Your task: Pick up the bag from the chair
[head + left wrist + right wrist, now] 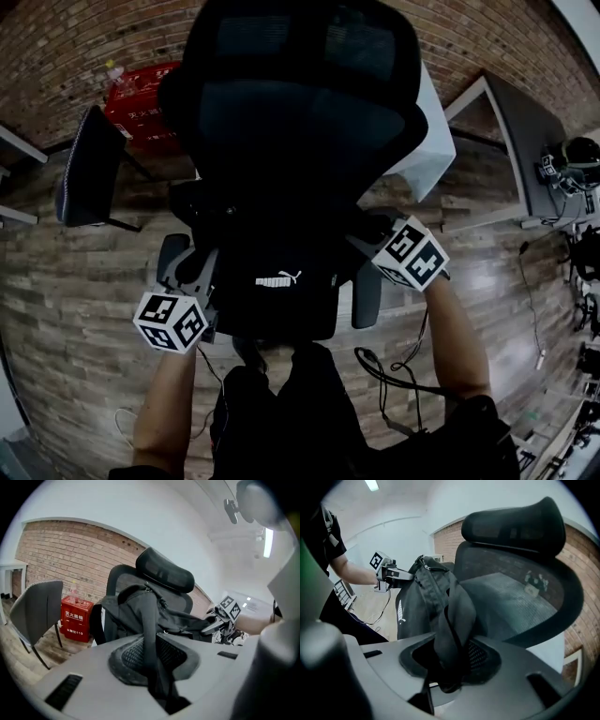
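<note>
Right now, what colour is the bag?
The bag is black with a small white logo; the head view shows it best.

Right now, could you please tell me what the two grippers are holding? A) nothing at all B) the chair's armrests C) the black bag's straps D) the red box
C: the left gripper and the right gripper each have a strap of the bag pinched between their jaws.

Head camera looks steeply down onto the chair (300, 141). Left gripper camera rides tight behind the left tongs (154, 667), facing right across the bag (140, 606). Right gripper camera, behind the right tongs (445, 667), faces left. Both share bag and chair back.
</note>
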`<state>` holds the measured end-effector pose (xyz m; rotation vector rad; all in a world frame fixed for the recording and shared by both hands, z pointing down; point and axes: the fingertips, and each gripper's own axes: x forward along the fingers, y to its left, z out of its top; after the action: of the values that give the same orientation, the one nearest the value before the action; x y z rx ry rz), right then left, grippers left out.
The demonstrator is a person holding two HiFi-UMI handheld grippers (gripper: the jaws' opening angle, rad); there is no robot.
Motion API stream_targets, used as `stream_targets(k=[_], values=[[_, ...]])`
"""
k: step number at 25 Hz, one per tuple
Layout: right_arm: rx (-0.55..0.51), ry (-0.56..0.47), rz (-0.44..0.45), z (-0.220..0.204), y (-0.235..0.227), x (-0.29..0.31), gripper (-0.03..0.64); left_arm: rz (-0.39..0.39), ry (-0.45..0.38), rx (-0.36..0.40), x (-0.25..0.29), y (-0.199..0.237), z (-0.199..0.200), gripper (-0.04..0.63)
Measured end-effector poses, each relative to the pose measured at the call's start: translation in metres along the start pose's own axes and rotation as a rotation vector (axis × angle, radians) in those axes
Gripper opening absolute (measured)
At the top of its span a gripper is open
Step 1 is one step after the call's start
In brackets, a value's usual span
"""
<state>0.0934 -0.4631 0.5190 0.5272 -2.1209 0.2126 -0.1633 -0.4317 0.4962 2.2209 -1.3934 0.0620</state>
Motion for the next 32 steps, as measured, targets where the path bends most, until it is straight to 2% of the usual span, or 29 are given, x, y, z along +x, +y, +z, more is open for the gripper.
stream_targets(k=[10,22,32], values=[[-0.044,-0.058,-0.085,0.061,0.032,-0.071,0.135,-0.012,-0.102,0.023,-0.062,-0.021,0.061,0.067],[-0.101,-0.190,-0.203,0.123,0.079,-0.152,0.137,-0.031,-0.257,0.134,-0.138,-0.050,0.132,0.066],[-0.159,-0.247,-0.276,0.140,0.097,-0.187,0.138,-0.046,-0.336,0.172,-0.172,-0.070,0.150,0.066]])
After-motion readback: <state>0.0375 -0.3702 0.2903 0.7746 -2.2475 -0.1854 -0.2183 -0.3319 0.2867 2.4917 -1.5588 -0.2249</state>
